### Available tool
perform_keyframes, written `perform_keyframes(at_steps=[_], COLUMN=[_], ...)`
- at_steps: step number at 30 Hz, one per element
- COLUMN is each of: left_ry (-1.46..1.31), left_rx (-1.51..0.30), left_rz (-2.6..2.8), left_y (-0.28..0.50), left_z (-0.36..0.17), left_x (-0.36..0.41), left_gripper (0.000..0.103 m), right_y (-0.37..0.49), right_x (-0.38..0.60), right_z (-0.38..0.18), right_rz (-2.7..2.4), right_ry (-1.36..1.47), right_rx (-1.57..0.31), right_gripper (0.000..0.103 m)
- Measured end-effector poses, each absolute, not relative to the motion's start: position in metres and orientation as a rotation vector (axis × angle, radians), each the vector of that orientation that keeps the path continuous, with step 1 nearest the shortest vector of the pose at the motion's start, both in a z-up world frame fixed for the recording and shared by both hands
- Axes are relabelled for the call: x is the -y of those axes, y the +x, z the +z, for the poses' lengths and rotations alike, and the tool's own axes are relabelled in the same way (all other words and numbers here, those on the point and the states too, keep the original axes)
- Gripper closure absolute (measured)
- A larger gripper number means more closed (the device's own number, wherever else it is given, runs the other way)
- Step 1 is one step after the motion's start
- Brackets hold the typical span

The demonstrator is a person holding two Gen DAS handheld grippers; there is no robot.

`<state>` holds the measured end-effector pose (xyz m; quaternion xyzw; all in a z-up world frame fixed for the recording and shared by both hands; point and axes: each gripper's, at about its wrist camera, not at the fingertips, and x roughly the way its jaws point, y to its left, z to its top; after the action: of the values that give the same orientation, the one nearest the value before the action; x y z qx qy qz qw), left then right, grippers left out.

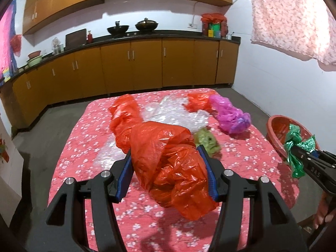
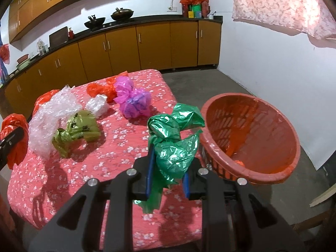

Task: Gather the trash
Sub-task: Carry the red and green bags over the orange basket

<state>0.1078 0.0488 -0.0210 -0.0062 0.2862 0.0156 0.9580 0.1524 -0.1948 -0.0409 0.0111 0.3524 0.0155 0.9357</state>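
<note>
- Left wrist view: left gripper [image 1: 166, 168] is clamped on the orange bag [image 1: 168, 159], pads pressing a bulky wad at both sides. I hold it above the table [image 1: 88, 138], and a long tail of the bag trails back toward the far edge.
- From what I see, that tail is my main worry here: if I swing toward the basket [image 1: 277, 130] too low, it could drag across the clear wrap [image 1: 174, 113] and the olive bag [image 1: 208, 141] and pull them off the cloth.
- Slippery film bunched this loosely could also creep out between the pads; I judge the hold as fair, not firm.
- At the right edge of this view the right gripper [image 1: 298, 149] carries the green bag [image 1: 298, 145] just in front of the basket, so both tools heading to one opening could collide.
- Right wrist view: right gripper [image 2: 168, 168] is closed on the green bag [image 2: 174, 145], jaws nearly together on a thin pinch, most of the bag puffing out above and a strip hanging below.
- The basket [image 2: 212, 107] sits tilted just beyond the table corner, mouth toward me; the green bag hangs near its rim, not yet over the opening.
- If I let go too early, I expect the bag to land on the rim or table edge and slide to the floor [image 2: 273, 199]. Static cling to a pad is another risk.
- Nudging the tilted basket could tip or shift it.
- Pink bag [image 2: 132, 100] and another orange bag [image 2: 100, 90] wait on the table, well clear.
</note>
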Motion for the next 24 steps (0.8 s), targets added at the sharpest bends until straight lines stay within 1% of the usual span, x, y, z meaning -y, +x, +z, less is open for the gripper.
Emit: perform_keyframes(at_steps=[24], left_ry=[0.048], left_rx=[-0.589], left_rz=[-0.085], left_y=[0.127], left_z=[-0.022], left_x=[0.012], left_gripper=[0.045], right_y=[0.153], right_x=[0.239], right_z=[-0.047], right_rz=[-0.055], right_ry=[0.060], right_rx=[-0.717], right_gripper=[0.080])
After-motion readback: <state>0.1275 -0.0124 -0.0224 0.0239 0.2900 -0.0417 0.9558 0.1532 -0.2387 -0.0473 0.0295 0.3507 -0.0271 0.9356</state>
